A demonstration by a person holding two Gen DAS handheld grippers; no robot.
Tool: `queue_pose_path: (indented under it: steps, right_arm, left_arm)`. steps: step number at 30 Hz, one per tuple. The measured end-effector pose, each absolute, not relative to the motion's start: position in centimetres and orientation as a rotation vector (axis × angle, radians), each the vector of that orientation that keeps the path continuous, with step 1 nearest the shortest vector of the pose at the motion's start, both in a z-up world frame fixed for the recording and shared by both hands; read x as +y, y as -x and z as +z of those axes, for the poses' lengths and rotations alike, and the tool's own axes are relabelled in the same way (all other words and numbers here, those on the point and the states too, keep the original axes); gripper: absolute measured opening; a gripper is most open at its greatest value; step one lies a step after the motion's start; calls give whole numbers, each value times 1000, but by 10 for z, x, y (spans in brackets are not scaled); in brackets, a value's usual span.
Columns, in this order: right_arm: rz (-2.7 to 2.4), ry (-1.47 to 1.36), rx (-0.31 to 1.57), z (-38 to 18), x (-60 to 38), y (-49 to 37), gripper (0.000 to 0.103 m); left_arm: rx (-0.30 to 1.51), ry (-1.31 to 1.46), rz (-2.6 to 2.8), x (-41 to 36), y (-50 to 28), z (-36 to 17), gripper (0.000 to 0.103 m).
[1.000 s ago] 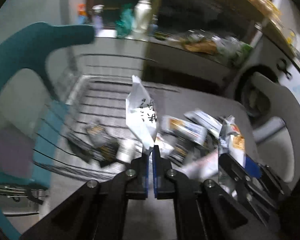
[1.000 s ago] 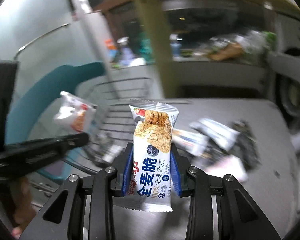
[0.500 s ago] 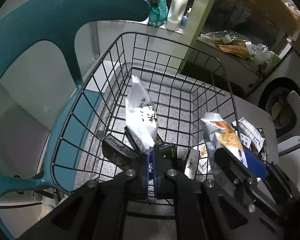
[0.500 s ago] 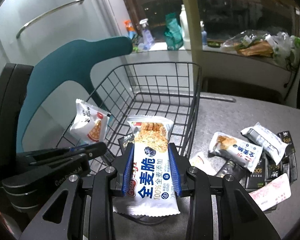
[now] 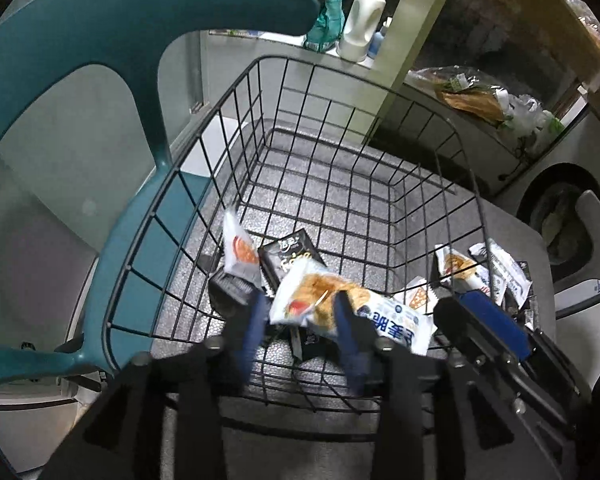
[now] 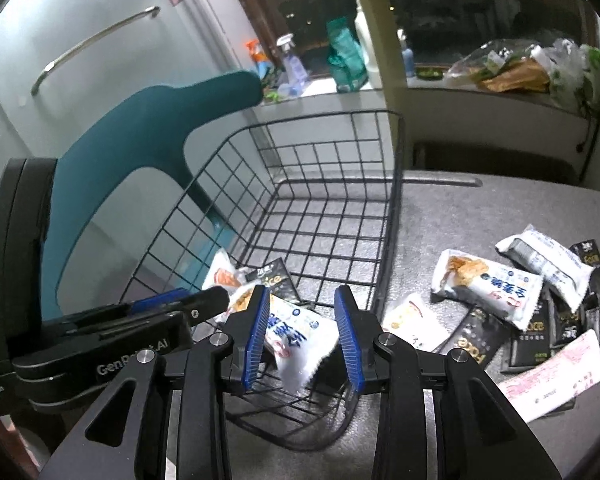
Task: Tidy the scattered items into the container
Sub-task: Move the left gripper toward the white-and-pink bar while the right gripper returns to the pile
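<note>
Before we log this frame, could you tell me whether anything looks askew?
Yes: the white cracker packet hangs tilted and blurred between the open right hand-held gripper fingers, over the wire basket, apparently mid-drop. Nothing looks spilled or damaged.

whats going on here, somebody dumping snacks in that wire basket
Yes. A person with a handheld gripper in each hand is tidying snack packets into the black wire basket. Both the left gripper and the right gripper are open over the basket's near end, and the white cracker packet sits between the right gripper's fingers, not clamped. A smaller white packet and a black sachet already lie inside. A pile of packets remains on the grey table, right of the basket.
</note>
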State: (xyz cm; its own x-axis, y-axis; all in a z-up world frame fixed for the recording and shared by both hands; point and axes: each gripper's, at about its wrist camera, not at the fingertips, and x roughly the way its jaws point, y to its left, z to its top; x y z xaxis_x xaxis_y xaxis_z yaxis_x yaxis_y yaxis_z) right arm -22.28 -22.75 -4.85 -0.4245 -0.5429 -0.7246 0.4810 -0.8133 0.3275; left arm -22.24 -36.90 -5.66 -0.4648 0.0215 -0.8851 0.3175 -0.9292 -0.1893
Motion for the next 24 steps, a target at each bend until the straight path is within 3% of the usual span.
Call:
queue_pose_path:
  steps: [9, 13, 19, 24]
  right_arm:
    - [-2375, -1119, -100, -17, -143, 207, 39]
    - [-2507, -1175, 11, -24, -92, 199, 46]
    - [-2534, -1318, 63, -65, -33, 191, 47]
    - [-2510, -1399, 34, -97, -9, 198, 47]
  left_arm:
    - [445, -1530, -2627, -317, 206, -25, 53]
    - [339, -1594, -2731, -257, 200, -17, 53]
    - [57, -1766, -2817, -156, 199, -49, 53]
    - [-28, -1859, -2809, -121, 210, -88, 53]
